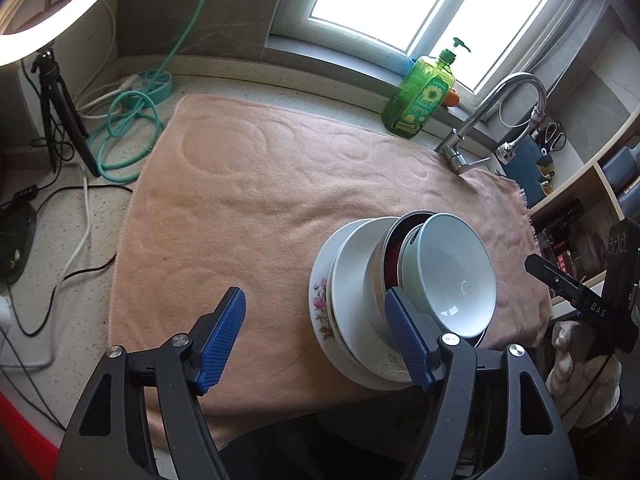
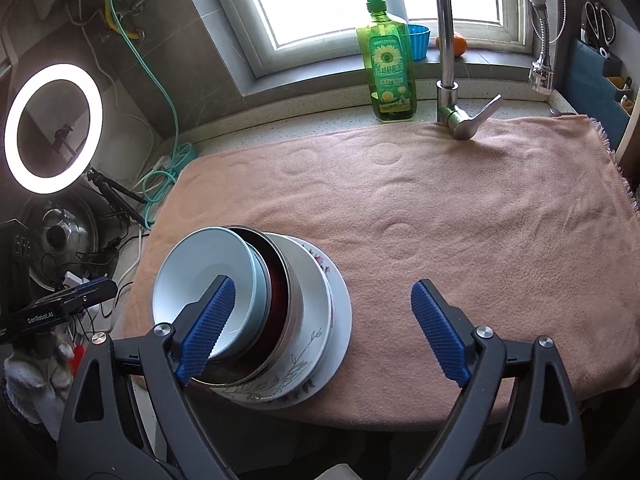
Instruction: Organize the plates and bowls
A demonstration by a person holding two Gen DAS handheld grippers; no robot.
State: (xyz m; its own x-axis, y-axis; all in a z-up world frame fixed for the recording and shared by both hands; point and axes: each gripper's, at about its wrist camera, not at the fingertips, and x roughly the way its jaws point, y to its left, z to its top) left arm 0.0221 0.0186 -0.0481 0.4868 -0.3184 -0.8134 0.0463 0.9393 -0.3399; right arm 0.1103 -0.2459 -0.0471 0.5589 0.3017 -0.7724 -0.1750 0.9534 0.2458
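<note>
A stack of dishes stands on the pink towel (image 1: 248,208) near its front edge. At the bottom is a floral plate (image 1: 320,304), then a white dish (image 1: 352,276), a metal bowl with a dark red inside (image 1: 380,276), and a pale blue-white bowl (image 1: 452,268) on top. The same stack shows in the right wrist view, with the top bowl (image 2: 192,276) and the floral plate (image 2: 316,344). My left gripper (image 1: 316,332) is open and empty, just left of and in front of the stack. My right gripper (image 2: 320,328) is open and empty, its left finger in front of the top bowl.
A green dish soap bottle (image 2: 390,68) and a steel faucet (image 2: 452,60) stand at the back by the window. A lit ring light (image 2: 52,128) on a tripod, cables and a teal hose (image 1: 128,136) lie left of the towel. Shelves (image 1: 580,208) are at the right.
</note>
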